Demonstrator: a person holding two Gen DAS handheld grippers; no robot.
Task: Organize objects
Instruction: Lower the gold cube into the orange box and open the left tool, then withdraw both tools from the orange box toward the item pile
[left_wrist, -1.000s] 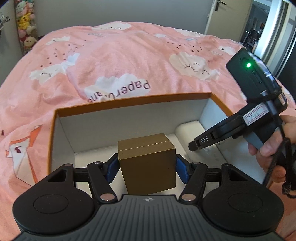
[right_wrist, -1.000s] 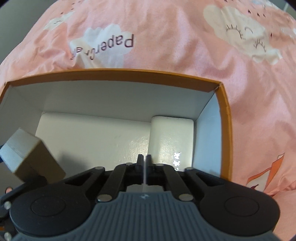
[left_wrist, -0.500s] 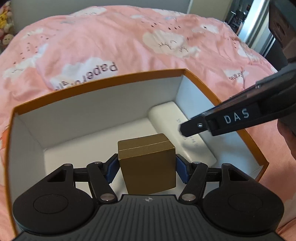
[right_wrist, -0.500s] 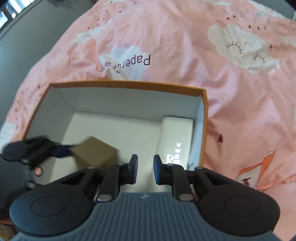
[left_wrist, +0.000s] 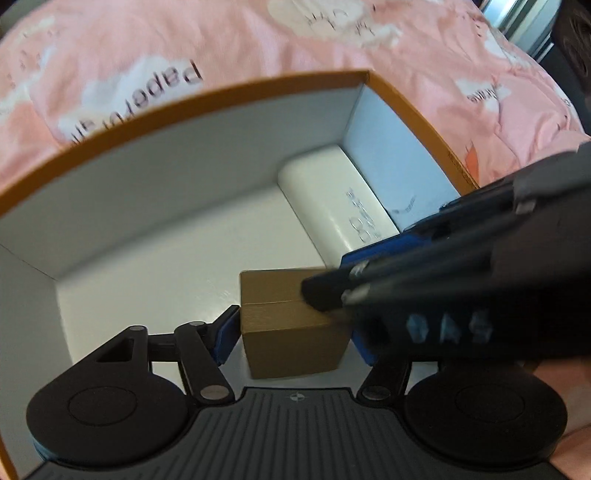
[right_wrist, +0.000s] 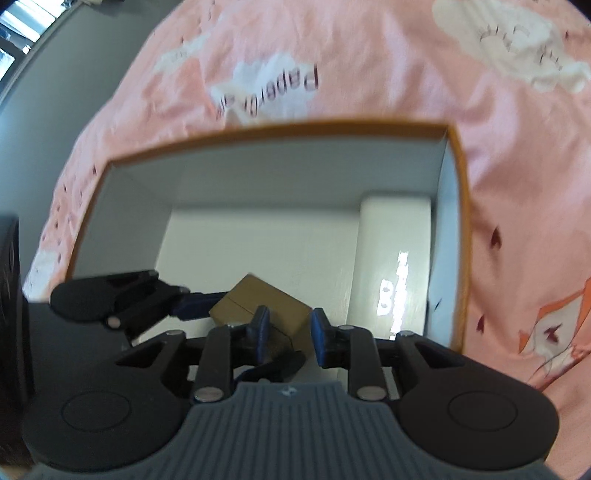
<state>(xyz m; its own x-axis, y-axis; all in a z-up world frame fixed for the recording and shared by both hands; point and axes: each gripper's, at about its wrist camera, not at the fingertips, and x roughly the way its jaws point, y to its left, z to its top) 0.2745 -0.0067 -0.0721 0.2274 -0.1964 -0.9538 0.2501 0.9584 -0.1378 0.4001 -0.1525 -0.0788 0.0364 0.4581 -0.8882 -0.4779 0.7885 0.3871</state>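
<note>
My left gripper (left_wrist: 291, 328) is shut on a small gold-brown box (left_wrist: 288, 321) and holds it low inside an orange-rimmed white storage box (left_wrist: 207, 92). A white case (left_wrist: 332, 199) lies along the storage box's right wall. My right gripper (right_wrist: 288, 325) is open and hovers just above the gold-brown box (right_wrist: 258, 299); it crosses the left wrist view from the right (left_wrist: 332, 291). The left gripper also shows in the right wrist view (right_wrist: 192, 306). The white case (right_wrist: 395, 258) and the storage box rim (right_wrist: 295, 129) show there too.
The storage box sits on a pink bedspread (right_wrist: 369, 55) with cloud prints and lettering. A grey wall (right_wrist: 55, 74) lies at the far left. The left half of the storage box floor (left_wrist: 166, 251) is bare white.
My left gripper has lowered the gold-brown box deeper into the storage box. My right gripper has opened and moved in close over the gold-brown box.
</note>
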